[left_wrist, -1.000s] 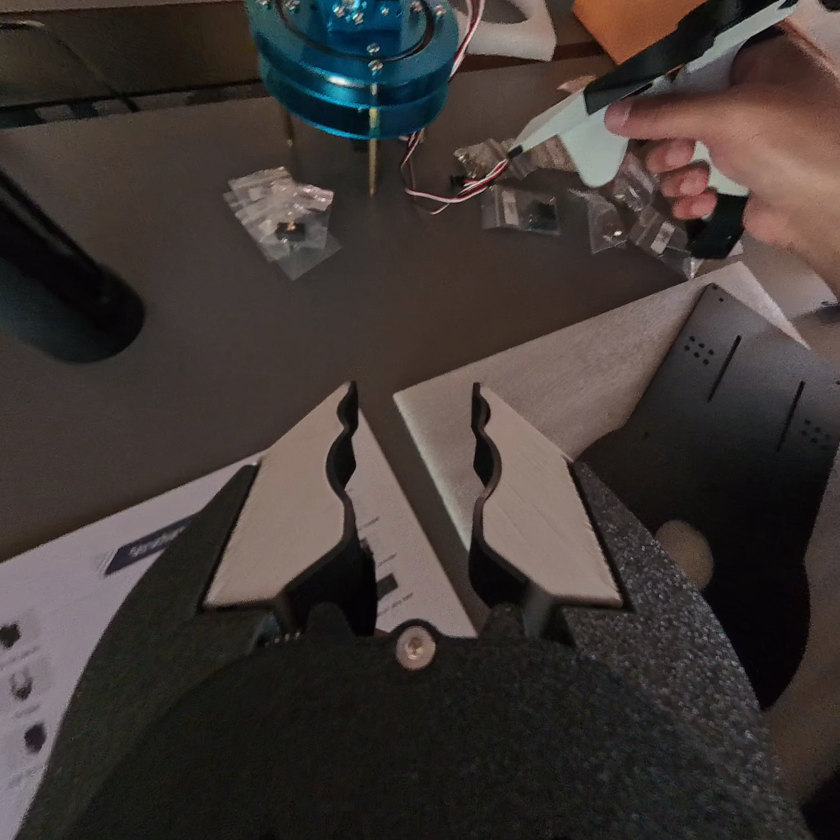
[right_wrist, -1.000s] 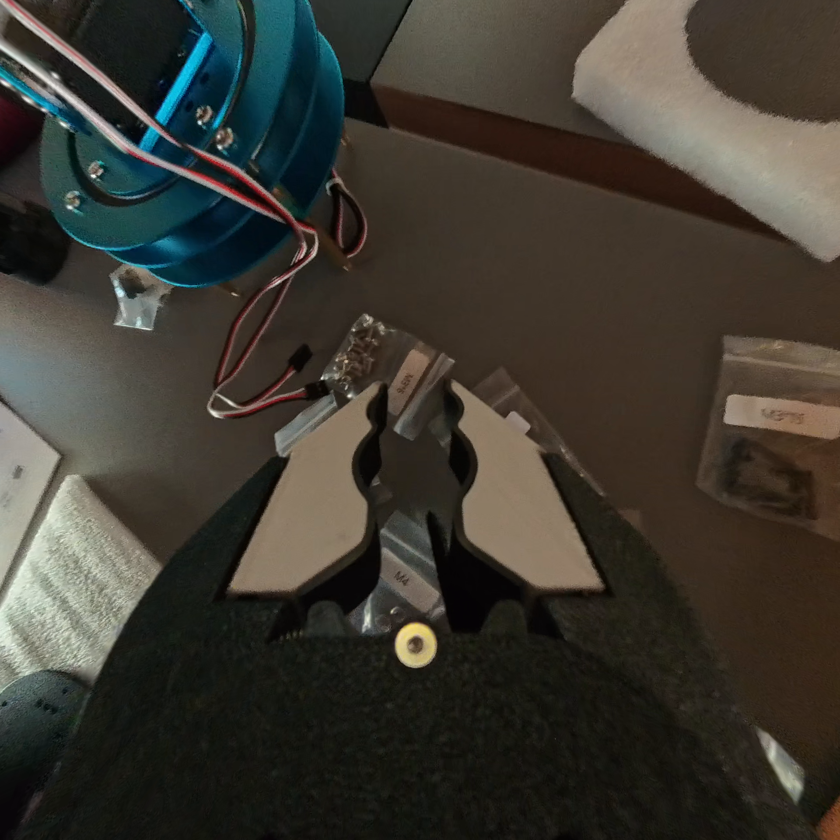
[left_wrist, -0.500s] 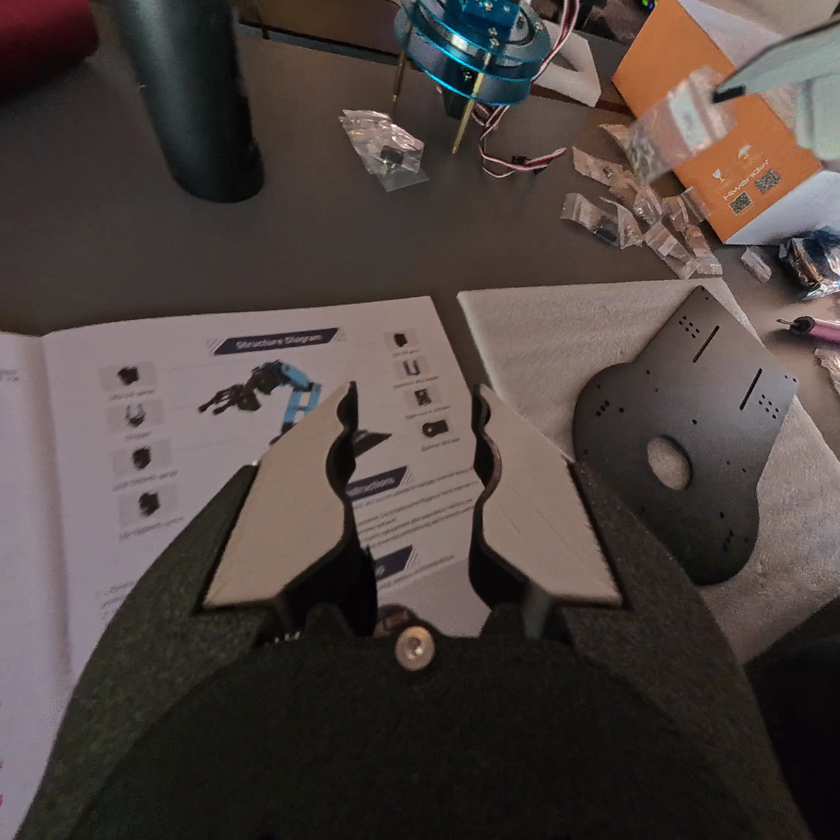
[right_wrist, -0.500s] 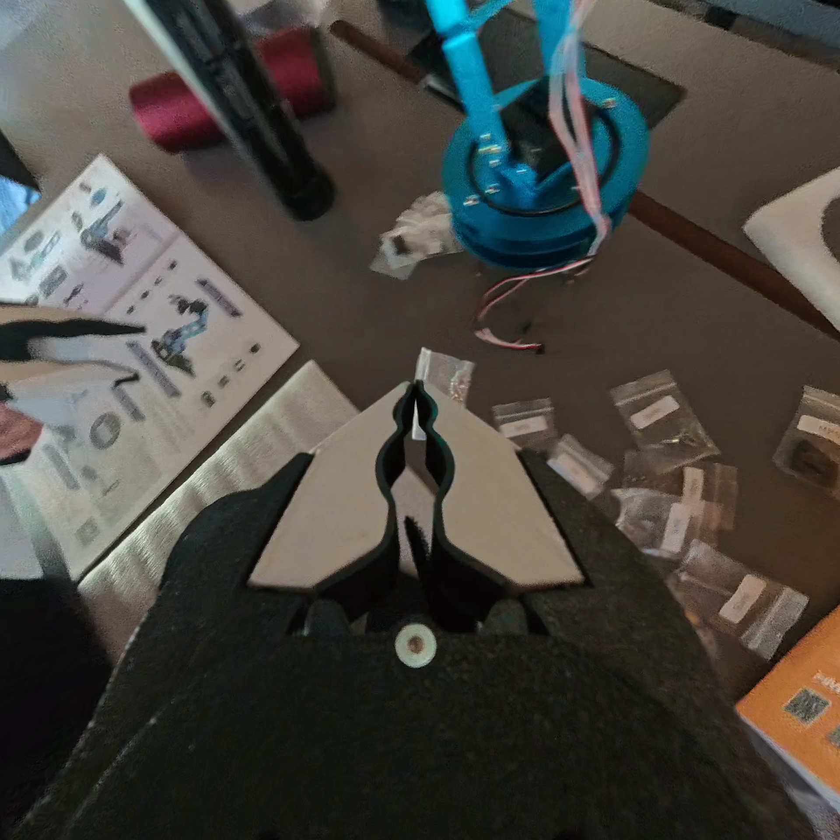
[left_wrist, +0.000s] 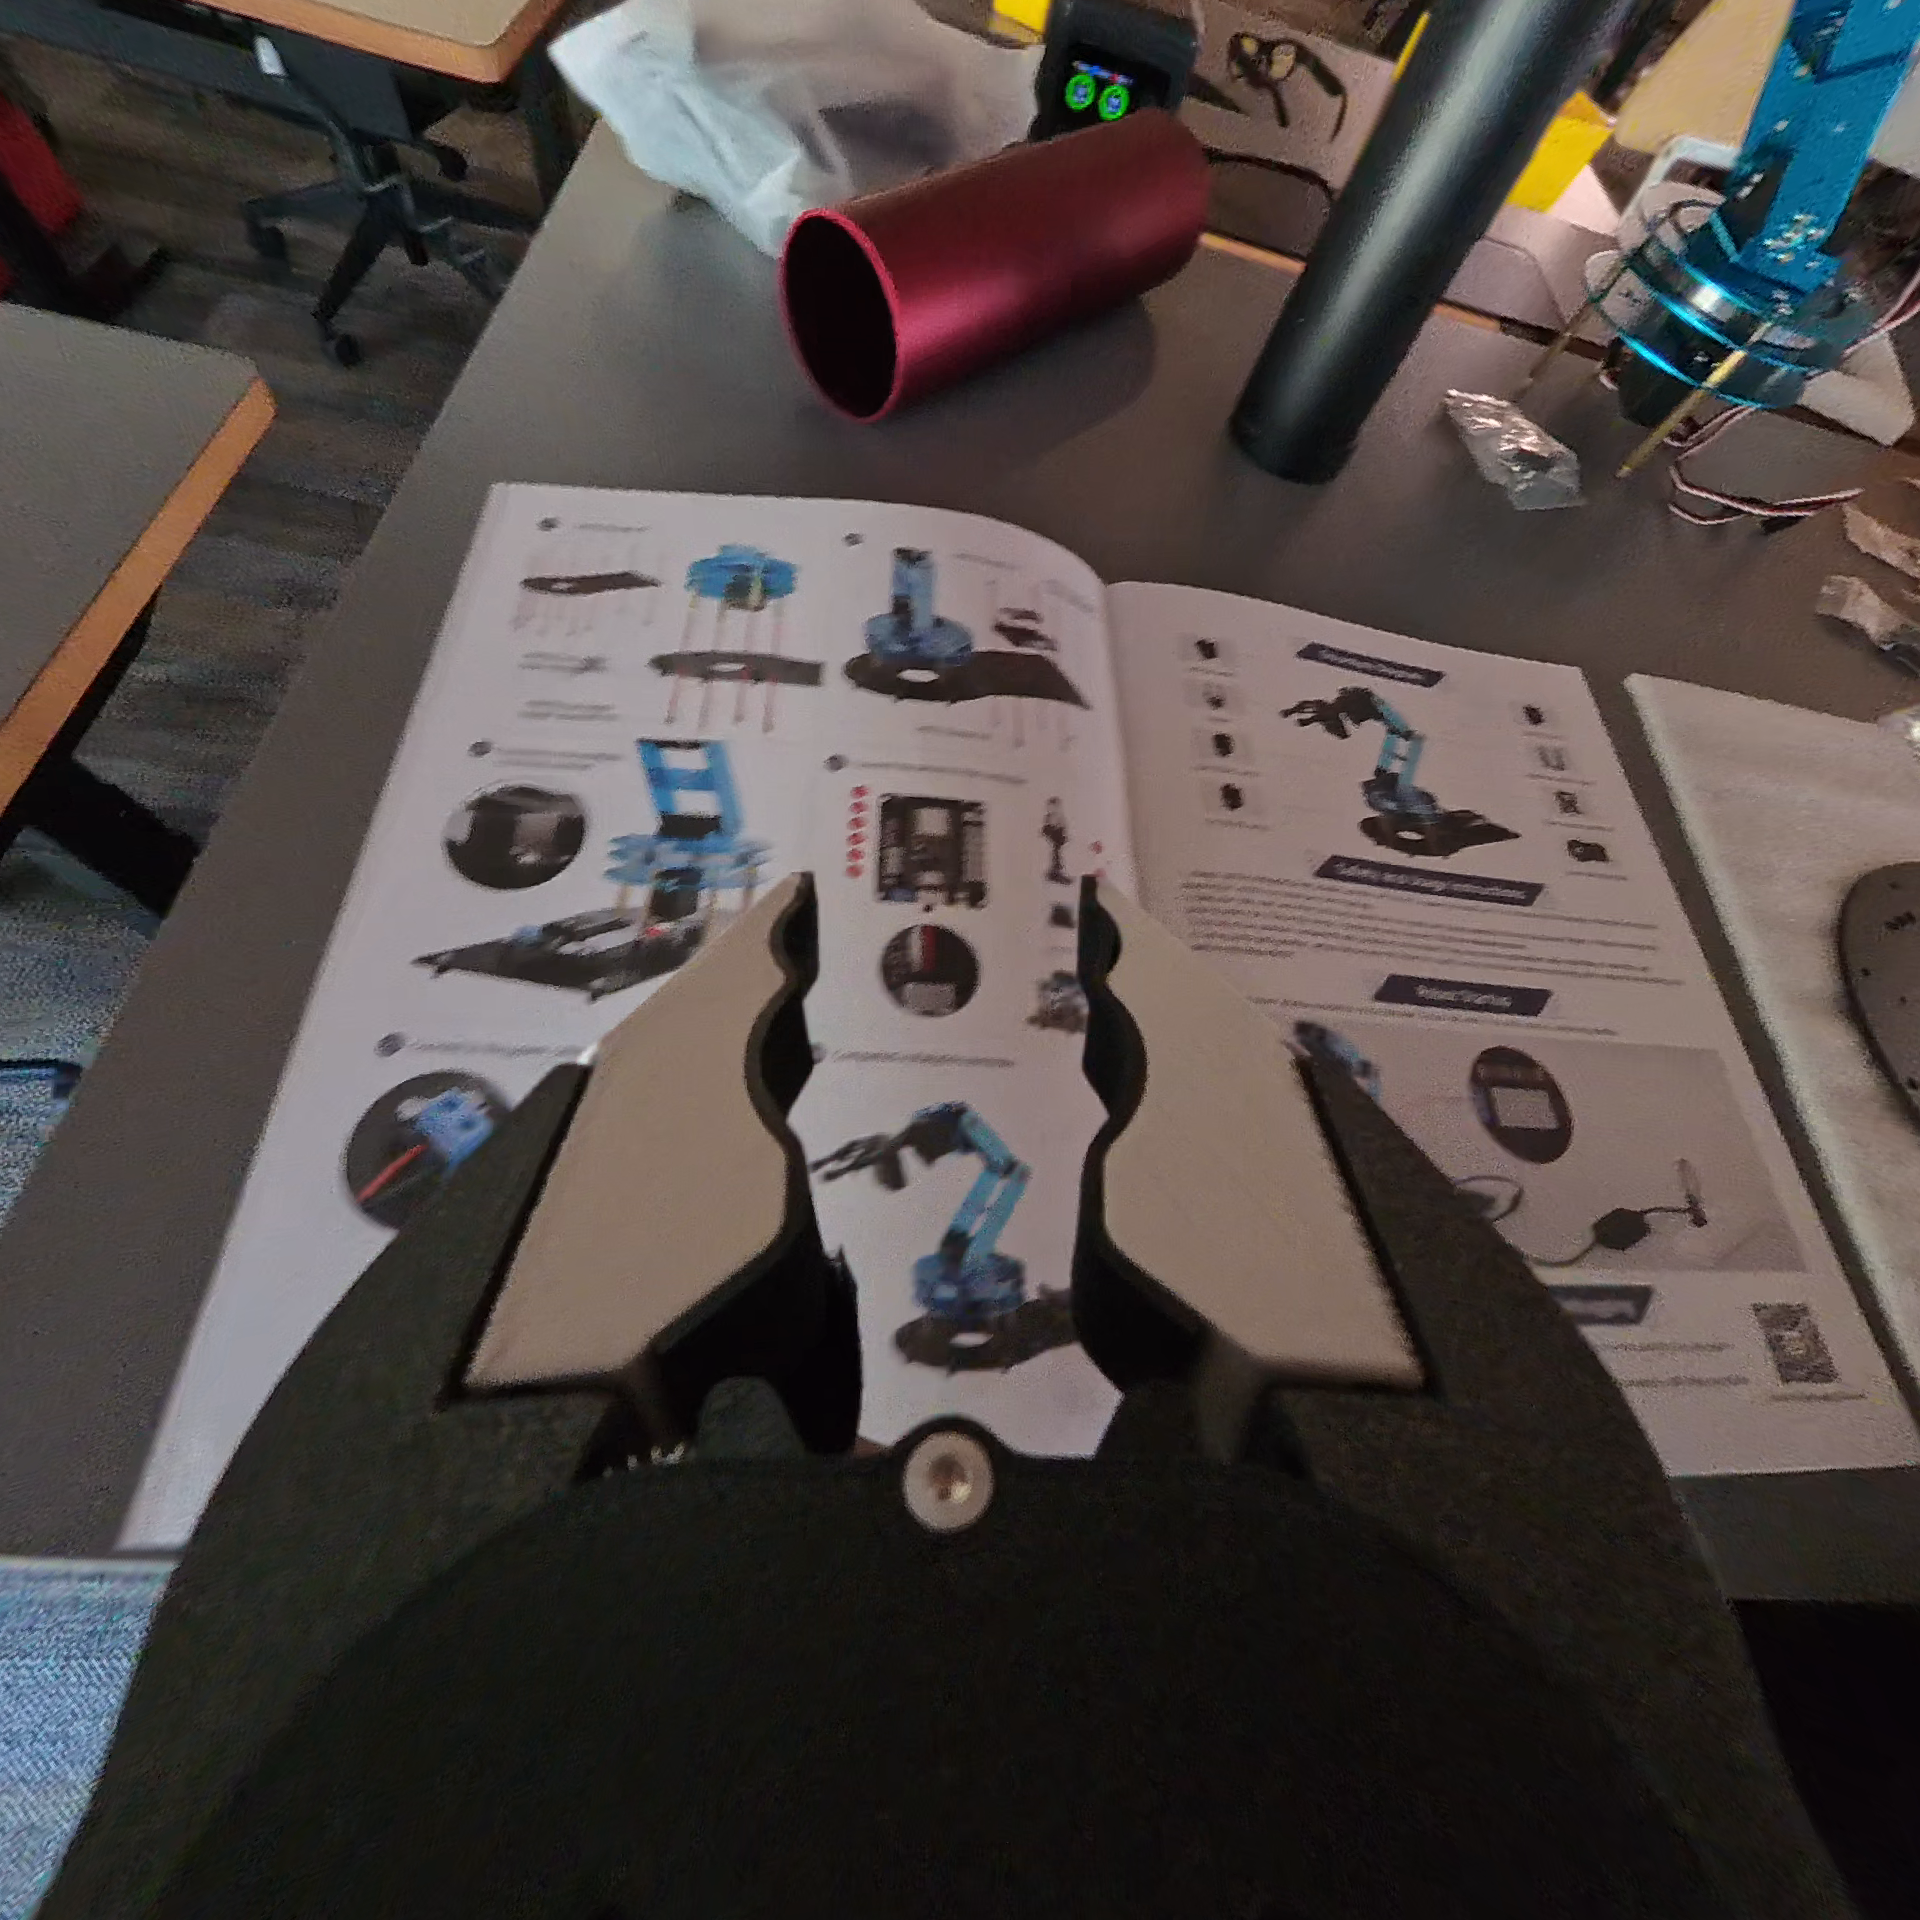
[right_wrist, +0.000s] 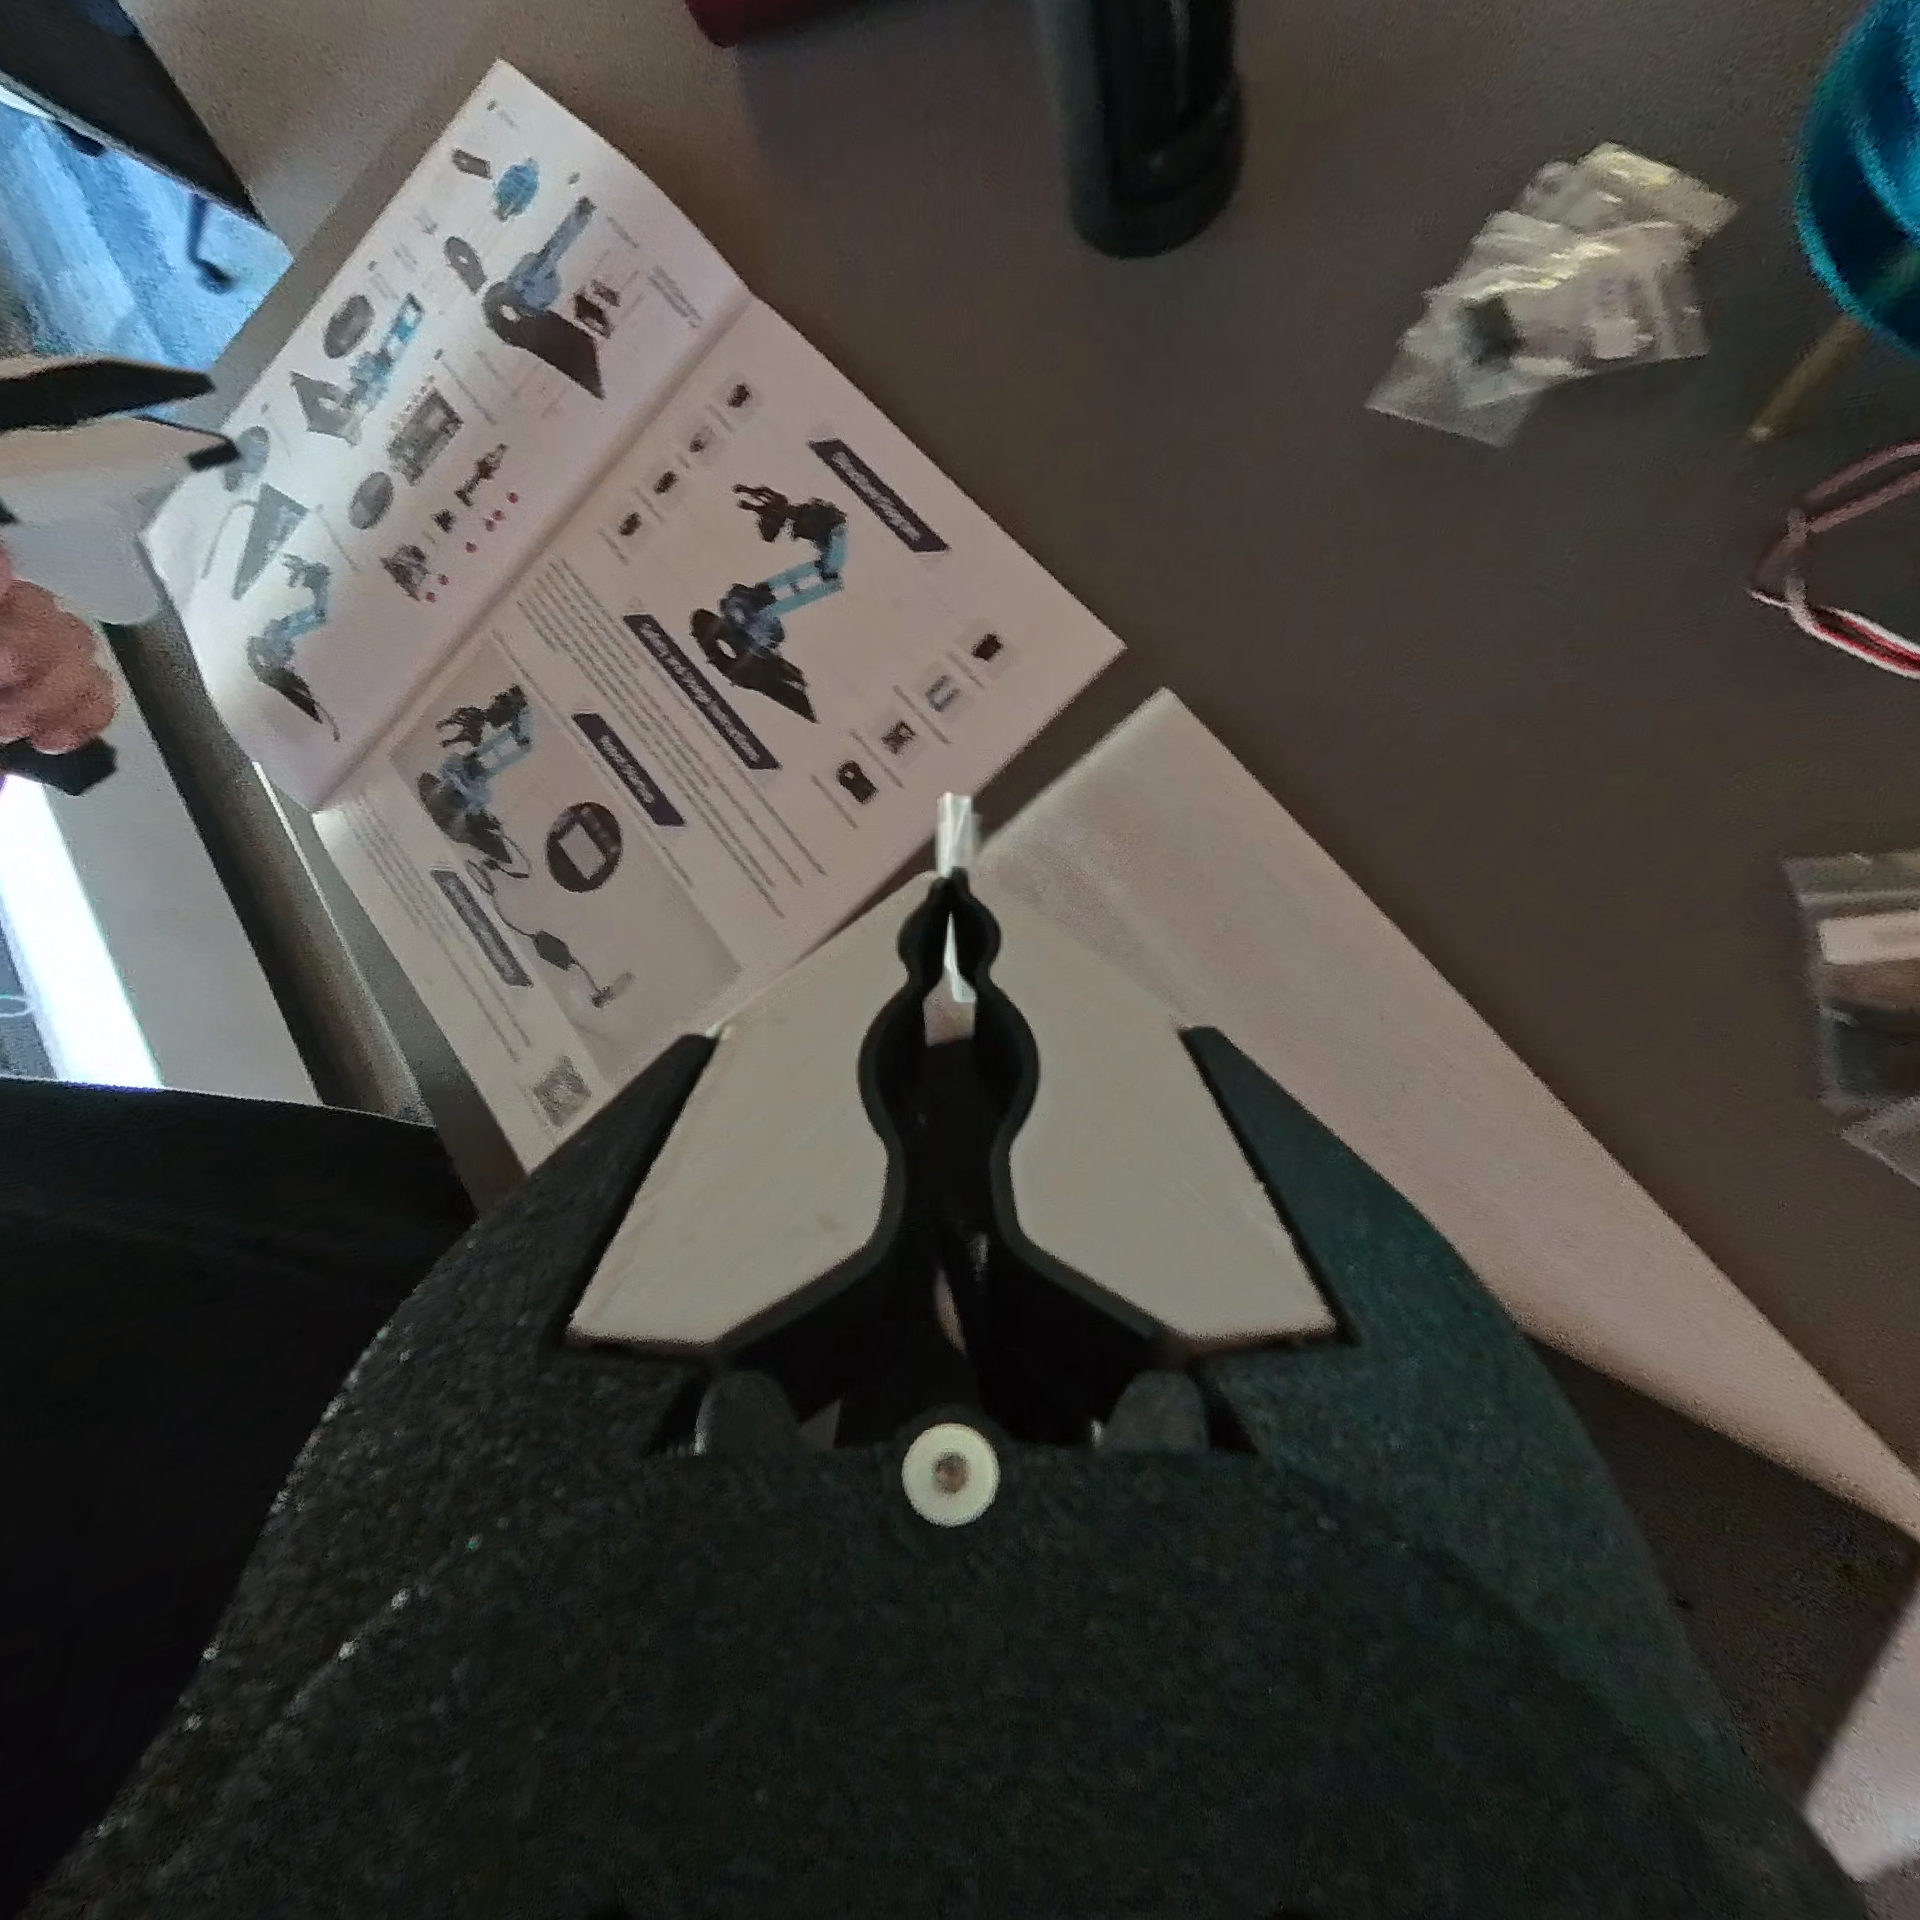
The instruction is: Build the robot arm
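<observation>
Grey table [left_wrist: 644, 343], one booklet [left_wrist: 727, 727]; left tongs [left_wrist: 943, 894] apart; right tongs [right_wrist: 951, 883] pinching one packet [right_wrist: 956, 831].

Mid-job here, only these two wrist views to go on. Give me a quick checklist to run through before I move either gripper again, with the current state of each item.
1. Right gripper closed on something: ok, shut on a small white-edged bag.
2. Bag's contents and how securely it is held: cannot tell, only a thin edge shows.
3. Left gripper free: ok, jaws apart, nothing between them.
4. Surface under left gripper: ok, open instruction booklet lies flat on the grey table.
5. Obstacles ahead of left gripper: not ok, red tube lying on its side and upright black cylinder stand beyond the booklet.
6. Under right gripper: ok, white foam sheet, bare there.
</observation>
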The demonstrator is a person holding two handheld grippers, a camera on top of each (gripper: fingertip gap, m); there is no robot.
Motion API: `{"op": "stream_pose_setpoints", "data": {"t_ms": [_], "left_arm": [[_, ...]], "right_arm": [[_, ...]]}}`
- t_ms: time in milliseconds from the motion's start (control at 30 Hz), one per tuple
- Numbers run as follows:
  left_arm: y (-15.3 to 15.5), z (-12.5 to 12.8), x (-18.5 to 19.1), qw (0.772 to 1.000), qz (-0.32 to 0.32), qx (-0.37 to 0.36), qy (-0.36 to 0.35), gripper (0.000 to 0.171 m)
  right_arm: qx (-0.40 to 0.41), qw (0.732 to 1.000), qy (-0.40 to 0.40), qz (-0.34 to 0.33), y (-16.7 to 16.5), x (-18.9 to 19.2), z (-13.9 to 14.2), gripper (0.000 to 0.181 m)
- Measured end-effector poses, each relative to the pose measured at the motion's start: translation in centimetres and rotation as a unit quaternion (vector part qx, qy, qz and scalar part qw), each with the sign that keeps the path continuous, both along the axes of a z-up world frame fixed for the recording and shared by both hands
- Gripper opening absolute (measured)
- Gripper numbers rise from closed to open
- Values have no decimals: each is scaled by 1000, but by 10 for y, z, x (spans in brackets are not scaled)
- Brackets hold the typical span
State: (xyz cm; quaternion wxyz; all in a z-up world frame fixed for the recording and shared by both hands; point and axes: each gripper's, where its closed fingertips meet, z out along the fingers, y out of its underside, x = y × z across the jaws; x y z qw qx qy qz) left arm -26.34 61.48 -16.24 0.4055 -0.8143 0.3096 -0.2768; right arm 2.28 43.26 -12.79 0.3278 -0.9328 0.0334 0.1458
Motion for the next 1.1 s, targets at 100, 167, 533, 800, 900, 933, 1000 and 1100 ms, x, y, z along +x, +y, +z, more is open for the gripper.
{"op": "stream_pose_setpoints", "data": {"t_ms": [100, 167, 533, 800, 900, 933, 1000, 1100], "left_arm": [[8, -5, -20, 1000, 6, -2, 2, 50], [11, -4, -26, 1000, 4, 2, -1, 50], [-72, 59, 89, 927, -305, 202, -86, 70], [-163, 97, 205, 844, -432, 306, -86, 75], [-185, 103, 230, 830, -453, 310, -93, 67], [-195, 106, 236, 826, -459, 312, -98, 62], [-216, 108, 250, 816, -477, 310, -103, 49], [-239, 118, 270, 810, -474, 328, -107, 42]], "right_arm": [[14, 999, 33, 13, 19, -27, 6, 0], [28, 997, 64, 23, 30, -46, 14, 0], [92, 969, 229, 5, 48, -93, 62, 0], [114, 972, 204, -15, 20, -81, 77, 0], [130, 970, 201, -31, 0, -68, 83, 0], [137, 969, 204, -35, -8, -63, 86, 0], [148, 966, 208, -39, -23, -55, 90, 0], [173, 962, 206, -38, -47, -39, 100, 0]]}}
